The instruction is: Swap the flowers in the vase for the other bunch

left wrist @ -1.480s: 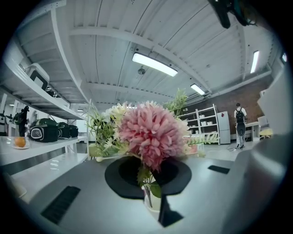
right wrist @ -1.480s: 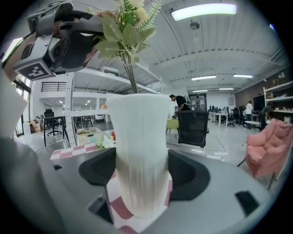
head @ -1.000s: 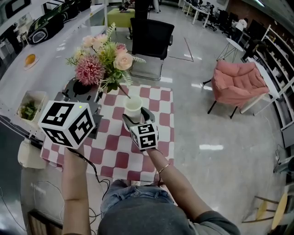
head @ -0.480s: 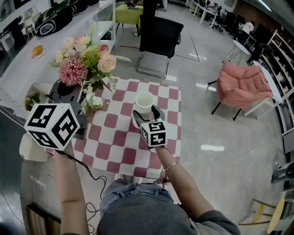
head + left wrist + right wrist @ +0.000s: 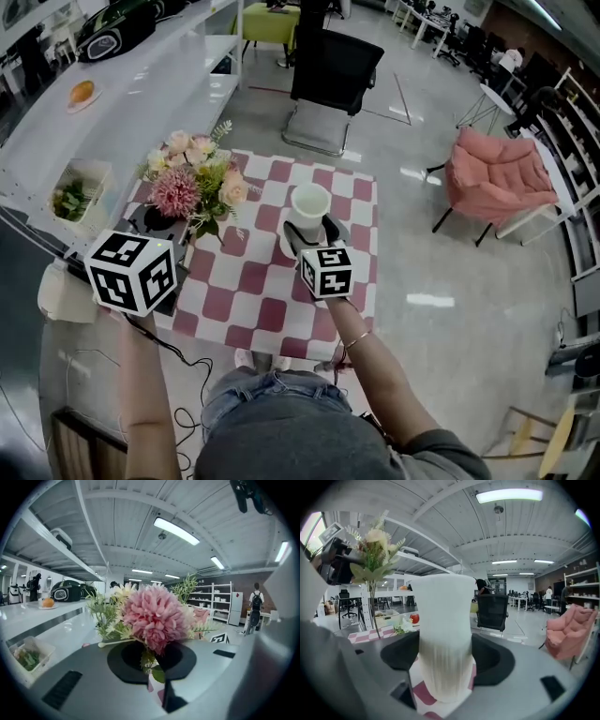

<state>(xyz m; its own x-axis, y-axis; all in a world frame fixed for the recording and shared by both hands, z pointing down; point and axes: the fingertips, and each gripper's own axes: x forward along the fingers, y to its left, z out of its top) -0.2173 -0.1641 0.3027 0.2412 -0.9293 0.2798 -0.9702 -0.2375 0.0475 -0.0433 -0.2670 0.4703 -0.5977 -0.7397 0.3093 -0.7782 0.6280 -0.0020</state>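
Observation:
My left gripper is shut on the stems of a bunch of flowers with pink and peach heads, held upright over the left part of the checked tablecloth. In the left gripper view the big pink bloom stands just above the jaws, and the left gripper pinches a green stem. My right gripper is shut on a white ribbed vase, which is empty. The vase fills the right gripper view. A small bunch of white flowers lies on the cloth beyond it.
A white tray of greens sits left of the table. A long white counter with an orange on a plate runs along the left. A black office chair stands behind the table, and a pink armchair at the right.
The left gripper has come down with the pink bunch, so the flowers now hang lower over the table's left part. The right gripper and the vase have stayed put.

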